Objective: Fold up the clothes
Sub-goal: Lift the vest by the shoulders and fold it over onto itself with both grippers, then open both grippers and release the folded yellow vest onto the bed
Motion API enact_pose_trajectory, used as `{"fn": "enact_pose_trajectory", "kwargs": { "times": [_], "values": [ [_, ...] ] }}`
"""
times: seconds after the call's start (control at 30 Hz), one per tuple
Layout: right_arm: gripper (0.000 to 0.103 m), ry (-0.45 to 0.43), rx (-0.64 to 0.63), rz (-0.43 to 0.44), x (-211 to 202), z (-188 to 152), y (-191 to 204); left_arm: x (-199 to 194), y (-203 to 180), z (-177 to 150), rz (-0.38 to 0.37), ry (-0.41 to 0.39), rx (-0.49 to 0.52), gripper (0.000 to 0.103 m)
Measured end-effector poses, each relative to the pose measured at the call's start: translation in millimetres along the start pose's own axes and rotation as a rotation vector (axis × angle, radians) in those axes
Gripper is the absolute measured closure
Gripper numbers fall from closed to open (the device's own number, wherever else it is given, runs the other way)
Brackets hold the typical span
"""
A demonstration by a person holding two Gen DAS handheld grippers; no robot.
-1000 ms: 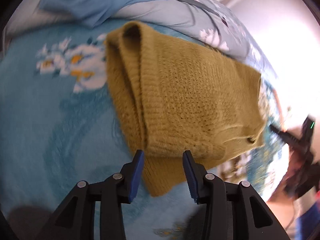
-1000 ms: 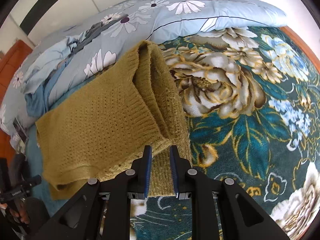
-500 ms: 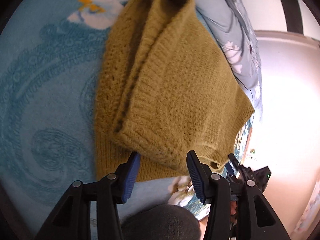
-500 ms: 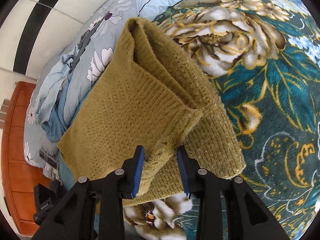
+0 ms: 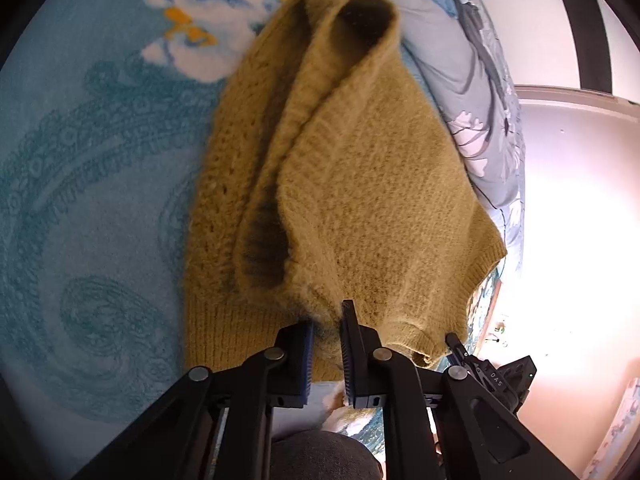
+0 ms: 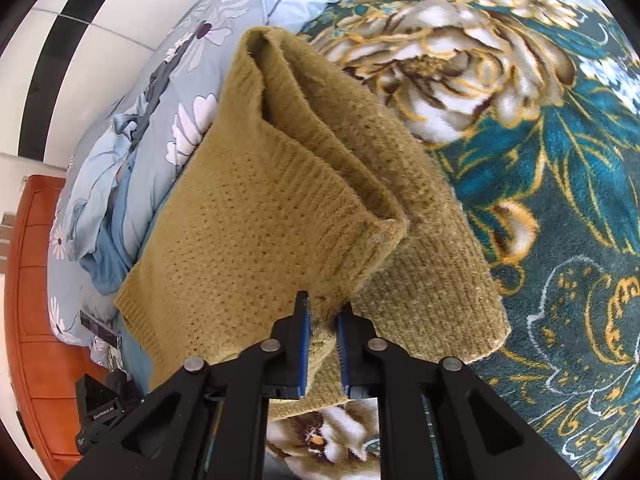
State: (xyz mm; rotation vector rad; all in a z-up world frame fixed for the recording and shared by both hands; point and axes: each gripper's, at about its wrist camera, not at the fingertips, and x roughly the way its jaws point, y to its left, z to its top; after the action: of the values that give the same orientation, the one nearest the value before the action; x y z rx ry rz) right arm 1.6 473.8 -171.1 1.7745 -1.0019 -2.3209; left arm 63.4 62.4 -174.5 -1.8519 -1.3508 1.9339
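- Both grippers have narrowed since half a second ago: each pair of fingers, wide apart then, is now pinched on knit.
- Sweater, mustard knit, fills the centre of both views; its upper layer is lifted into a tent-like fold, the lower layer lying flat on the blanket.
- Left gripper, at lower centre of its frame, has its blue pads nearly together with a fuzzy corner of the sweater's top layer between them.
- Right gripper, lower centre of its frame, is likewise drawn in tight on a bunched edge of the sweater; it seems to be the ribbed hem, though the fuzz blurs it.
- Blanket is teal with big cream and gold flowers, taking the right half of the right view.
- Quilt, pale blue with white flowers, lies bunched at the upper left, touching the sweater's far edge.
- Orange-brown headboard runs down the left edge.
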Motion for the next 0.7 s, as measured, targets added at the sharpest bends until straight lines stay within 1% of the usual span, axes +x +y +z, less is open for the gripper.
{"fn": "enact_pose_trajectory", "kwargs": {
  "times": [0.03,0.17,0.23,0.27,0.33,0.37,0.43,0.5,0.57,0.7],
  "values": [
    [0.092,-0.007,-0.016,0.006,-3.2,0.8,3.5,-3.4,-5.3,0.2,-0.016,-0.007,0.019,0.09],
    [0.093,-0.058,-0.11,0.053,-27.2,0.1,17.1,-34.7,-25.9,-12.2,-0.066,-0.06,0.186,0.091],
    [0.093,-0.088,-0.154,0.077,-40.0,-2.6,21.6,-39.0,-22.1,-20.2,-0.015,-0.062,0.223,0.091],
    [0.093,-0.088,-0.16,0.068,-39.4,-6.2,18.5,-32.7,-13.4,-21.0,0.017,-0.051,0.21,0.091],
    [0.093,-0.042,-0.135,0.018,-23.5,-12.1,5.4,-19.2,4.8,-22.1,0.082,-0.027,0.179,0.09],
    [0.093,-0.02,-0.12,-0.004,-15.7,-15.0,-1.5,-15.1,13.6,-23.1,0.089,-0.019,0.154,0.094],
    [0.093,-0.006,-0.073,-0.002,-7.7,-19.5,-14.2,-7.4,31.1,-25.2,0.1,-0.004,0.103,0.095],
    [0.093,-0.013,-0.04,0.015,-5.8,-21.9,-21.2,-8.4,37.1,-25.9,0.097,-0.006,0.094,0.095],
    [0.093,-0.014,-0.031,0.02,-4.4,-21.9,-22.3,-11.3,39.4,-25.5,0.084,-0.011,0.092,0.095],
    [0.092,-0.019,-0.07,-0.004,-8.4,-20.6,-18.6,-24.7,29.5,-19.3,0.08,-0.047,0.146,0.095]
  ]
}}
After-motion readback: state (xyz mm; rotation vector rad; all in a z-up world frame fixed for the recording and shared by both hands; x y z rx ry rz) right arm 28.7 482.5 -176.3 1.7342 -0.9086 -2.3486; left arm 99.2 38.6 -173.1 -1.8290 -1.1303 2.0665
